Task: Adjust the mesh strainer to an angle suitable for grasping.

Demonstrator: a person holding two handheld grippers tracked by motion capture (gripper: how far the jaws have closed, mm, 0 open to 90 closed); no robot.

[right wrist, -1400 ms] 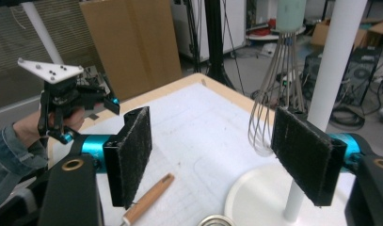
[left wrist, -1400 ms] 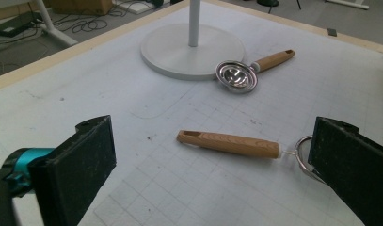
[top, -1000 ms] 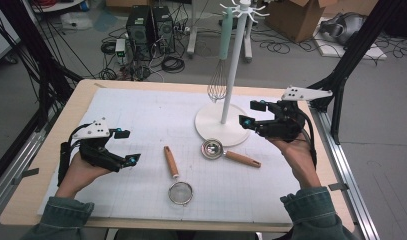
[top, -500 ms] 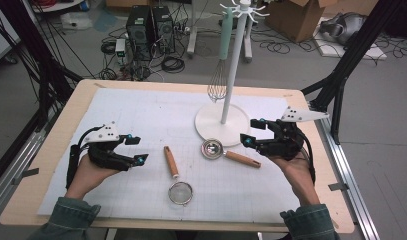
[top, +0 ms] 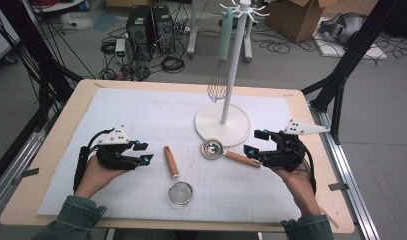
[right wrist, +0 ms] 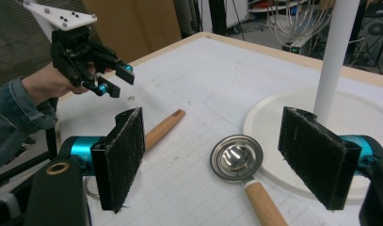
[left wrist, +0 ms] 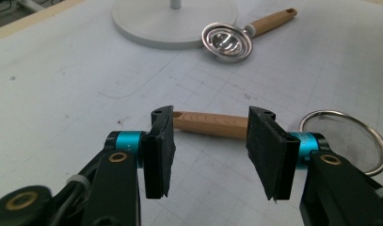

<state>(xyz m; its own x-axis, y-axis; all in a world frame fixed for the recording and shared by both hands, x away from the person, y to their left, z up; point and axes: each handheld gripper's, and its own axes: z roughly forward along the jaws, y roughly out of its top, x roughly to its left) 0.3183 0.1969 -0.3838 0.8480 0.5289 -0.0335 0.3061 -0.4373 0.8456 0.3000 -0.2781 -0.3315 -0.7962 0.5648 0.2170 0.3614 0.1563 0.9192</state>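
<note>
At six o'clock of the white hanging stand (top: 223, 122), two wooden-handled utensils lie on the surface (top: 141, 110), neither hung.
Left gripper (top: 142, 152), jaws half-open and just closing, empty, faces the mesh strainer (top: 177, 179); right gripper (top: 255, 142), wide open, nears the steel ladle (top: 226, 152).

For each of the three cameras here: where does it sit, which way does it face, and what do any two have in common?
High view: above the person's side, looking forward and down on the table; forearms, both hands.
Left gripper view: on the left tongs, looking low along the strainer; its two jaws.
Right gripper view: on the right tongs, facing the measuring spoon; its jaws, the other hand.
Shared: strainer, spoon, white stand base.
</note>
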